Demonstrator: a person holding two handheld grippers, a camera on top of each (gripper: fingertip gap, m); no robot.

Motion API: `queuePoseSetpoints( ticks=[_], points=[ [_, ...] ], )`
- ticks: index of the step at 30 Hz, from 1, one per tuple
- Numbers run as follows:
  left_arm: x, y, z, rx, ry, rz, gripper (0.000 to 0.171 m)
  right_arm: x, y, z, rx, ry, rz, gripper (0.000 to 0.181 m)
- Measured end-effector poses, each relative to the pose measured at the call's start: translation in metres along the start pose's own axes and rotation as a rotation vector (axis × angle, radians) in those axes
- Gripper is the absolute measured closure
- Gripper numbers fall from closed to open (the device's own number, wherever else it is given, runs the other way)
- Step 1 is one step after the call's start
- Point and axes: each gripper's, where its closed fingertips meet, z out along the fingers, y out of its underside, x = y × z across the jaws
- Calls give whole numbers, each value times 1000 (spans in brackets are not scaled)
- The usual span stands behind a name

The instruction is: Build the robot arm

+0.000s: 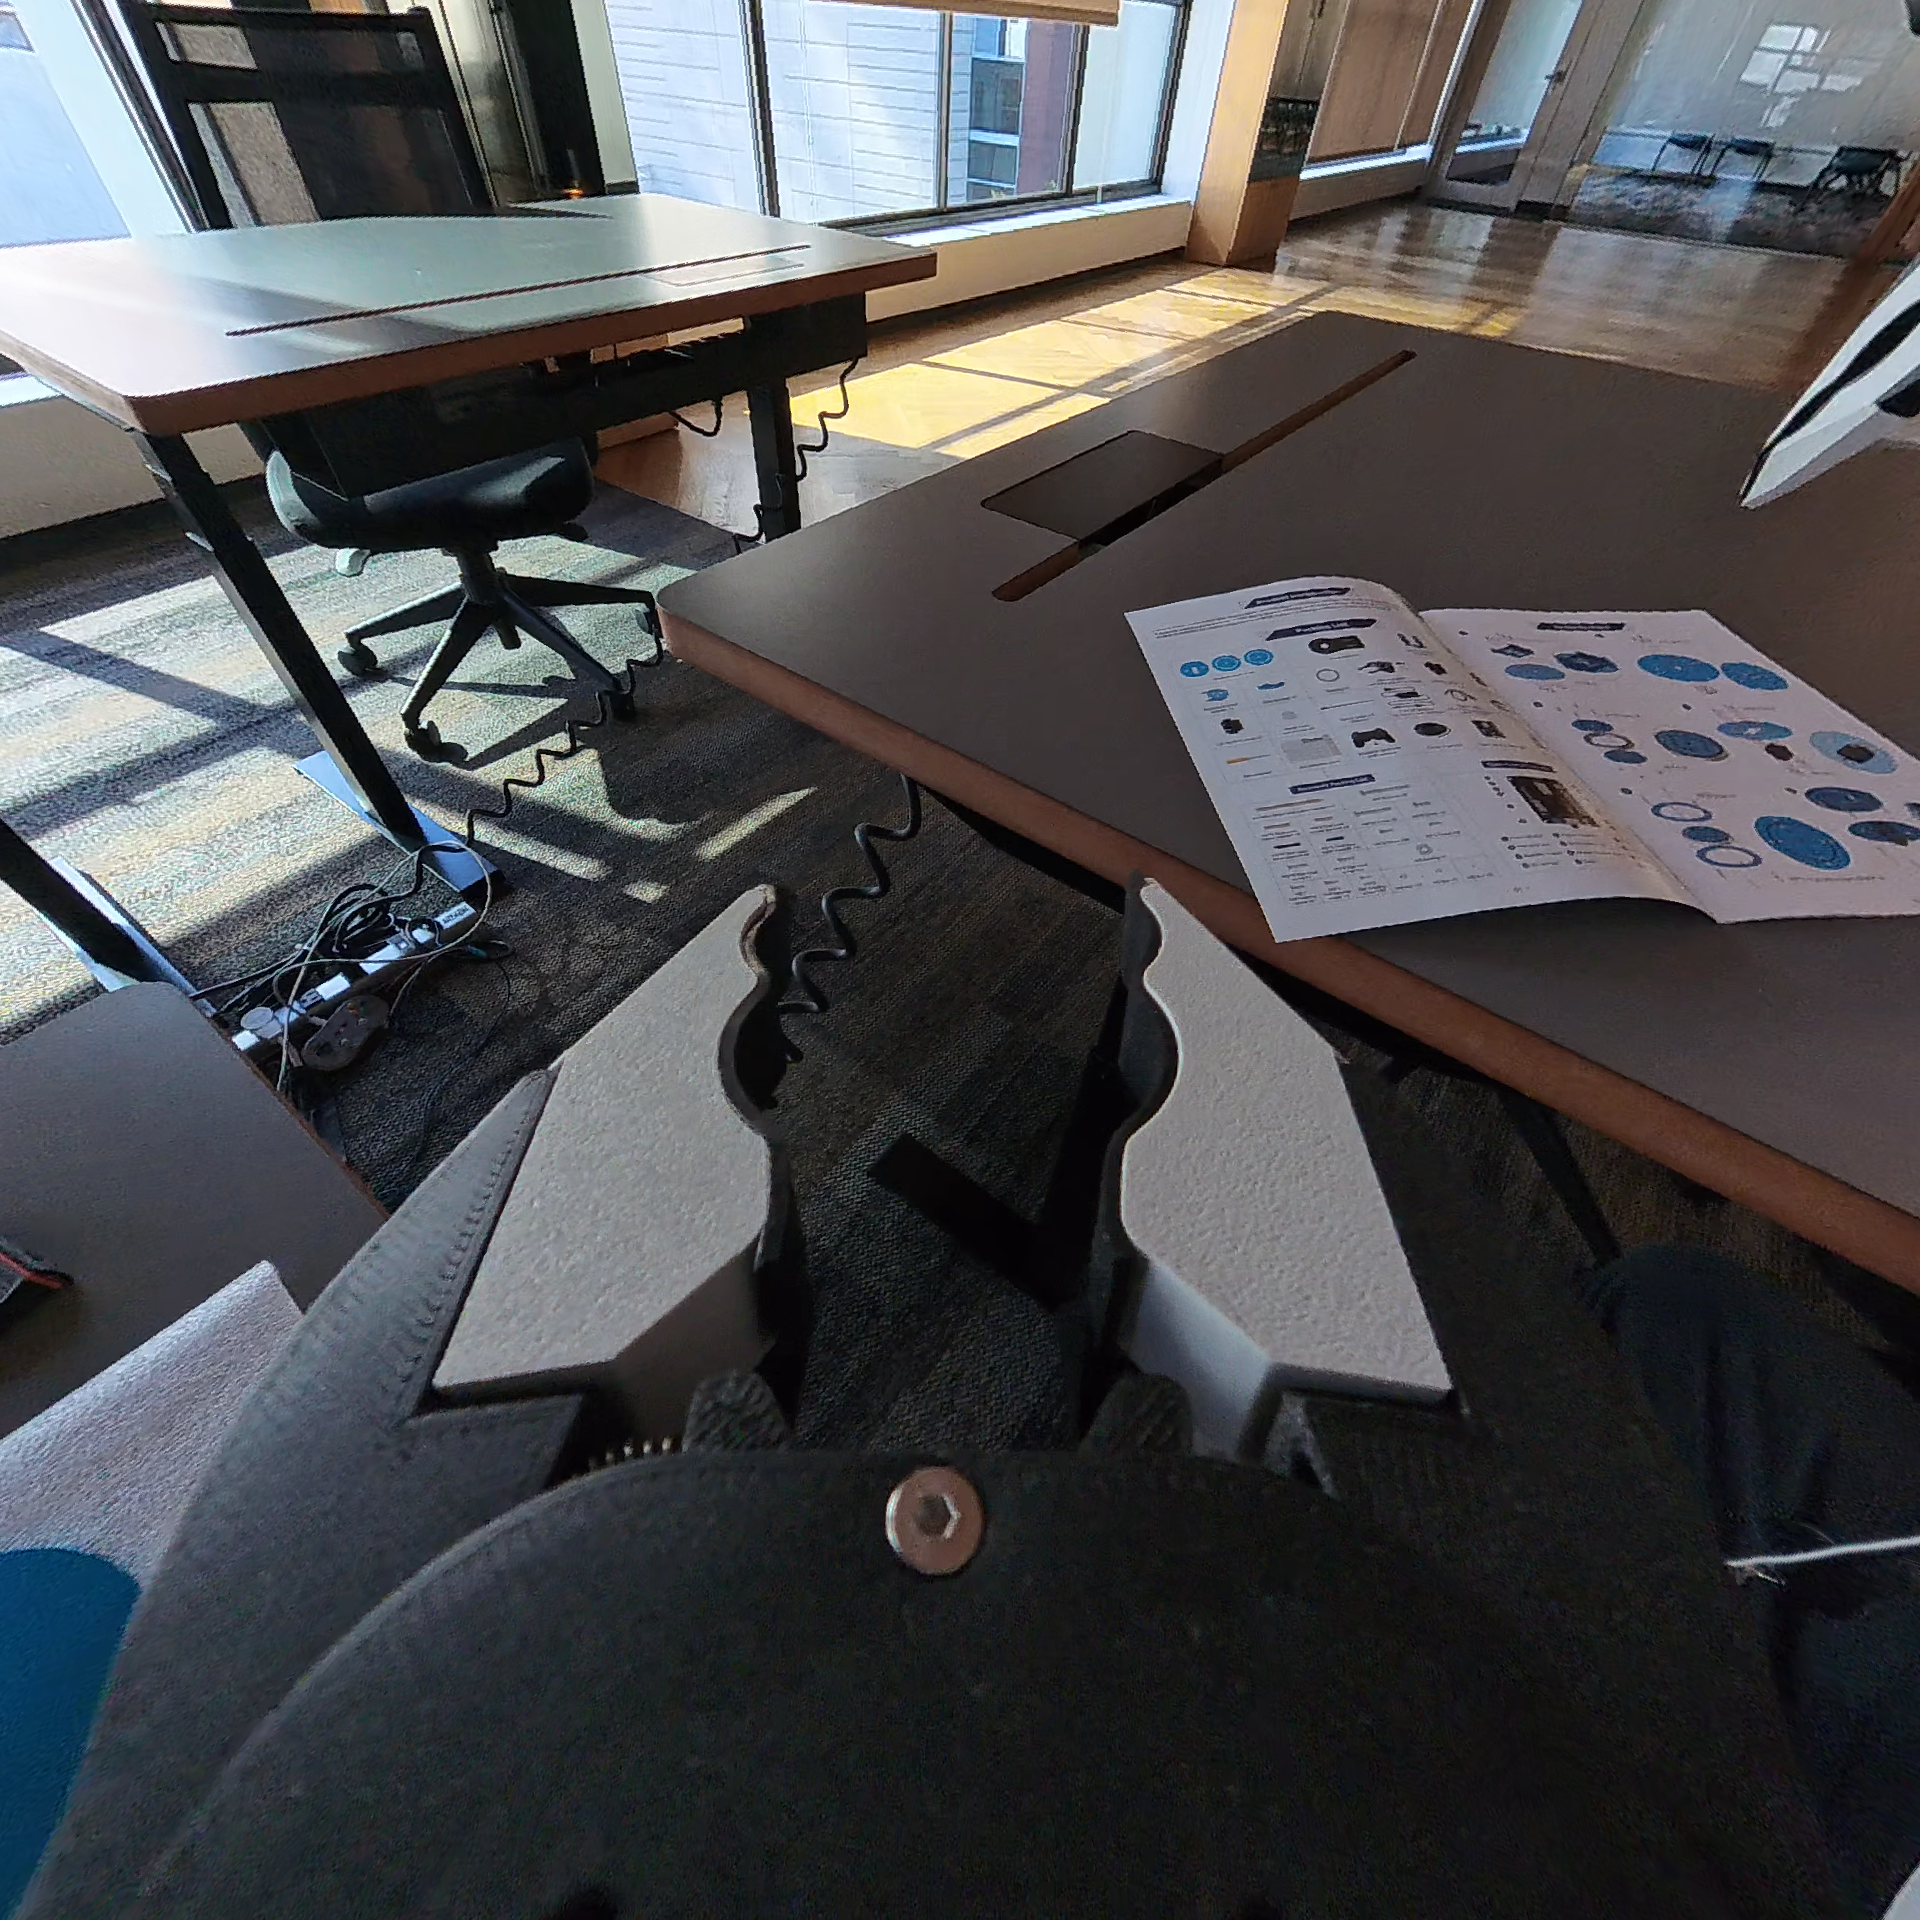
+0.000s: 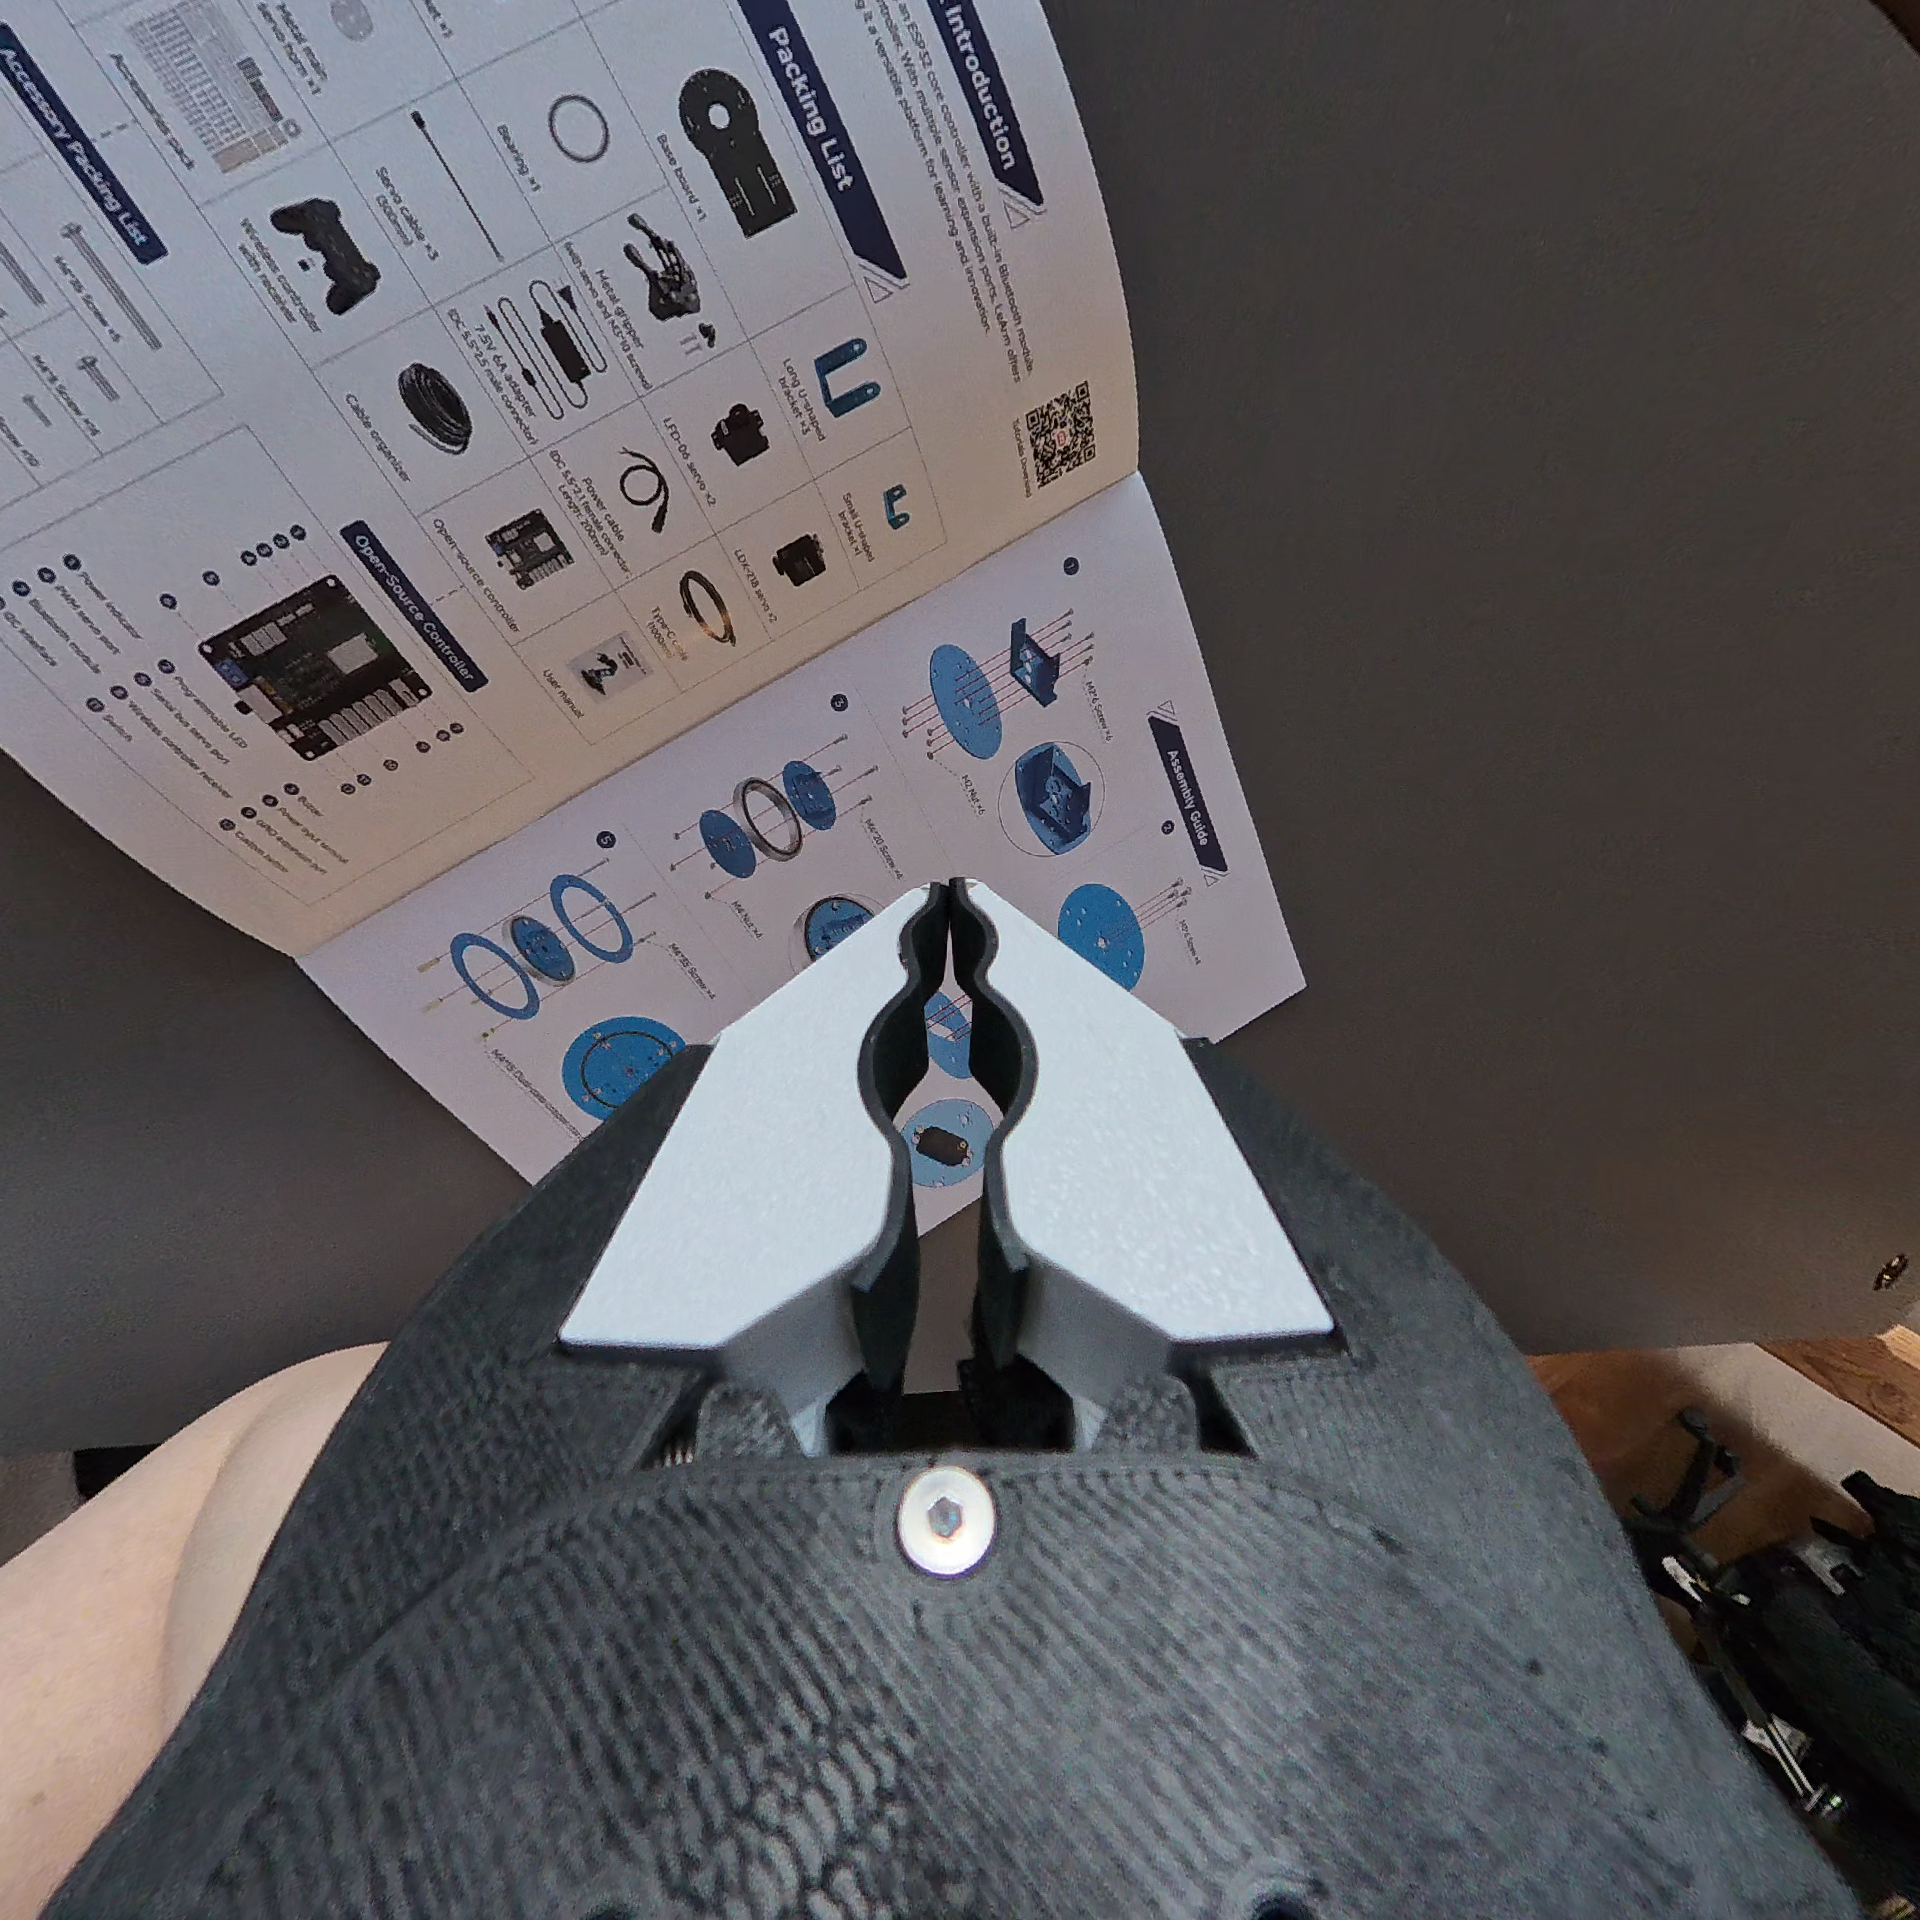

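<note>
An open white booklet (image 1: 1538,758) with blue part diagrams lies flat on a dark grey table (image 1: 1351,499). My left gripper (image 1: 951,914) is open and empty. It hangs over the carpet, off the table's near-left edge, short of the booklet. My right gripper (image 2: 951,891) is shut with its tips together and nothing visible between them. It hovers above the lower page of the booklet (image 2: 623,468) on the table (image 2: 1507,520). Its white fingers also show in the left wrist view (image 1: 1849,405), raised above the table at the far right.
A second desk (image 1: 416,291) with a black office chair (image 1: 468,520) under it stands to the left by the windows. A power strip with tangled cables (image 1: 343,977) lies on the carpet. A bare forearm (image 2: 156,1507) shows beside my right gripper. My hands' fingertips stand some 45 cm from each other.
</note>
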Motion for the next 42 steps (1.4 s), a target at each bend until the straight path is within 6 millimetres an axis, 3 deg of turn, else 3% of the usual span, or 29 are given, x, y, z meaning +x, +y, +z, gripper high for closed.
queuePoseSetpoints(
  ticks=[12, 18, 22, 26, 29, 31, 35, 38, 42],
  points=[
    [8, -4, 0, 8, 23, 2, 108, -3, -3, 1, 7, -13, -24, 181],
    [-9, -14, -19, 8, -68, 48, 104, -7, -7, 2, 10, -19, -48, 181],
    [-37, -45, -75, 74, -262, 95, 103, -9, -11, 0, 28, -27, -58, 181],
    [-63, -73, -163, 180, -477, 64, 103, -22, -26, -2, 42, -12, -114, 181],
    [-75, -72, -233, 233, -595, -2, 103, -45, -37, -10, 64, -2, -198, 181],
    [-79, -66, -265, 271, -603, -57, 102, -68, -47, -18, 104, -16, -256, 181],
    [-85, -50, -304, 276, -567, -134, 103, -122, -68, -42, 200, -59, -337, 181],
    [-94, -47, -322, 309, -572, -155, 104, -169, -91, -65, 319, -140, -403, 181],
    [-98, -52, -327, 343, -554, -142, 105, -183, -108, -77, 360, -103, -392, 181]
  ],
)
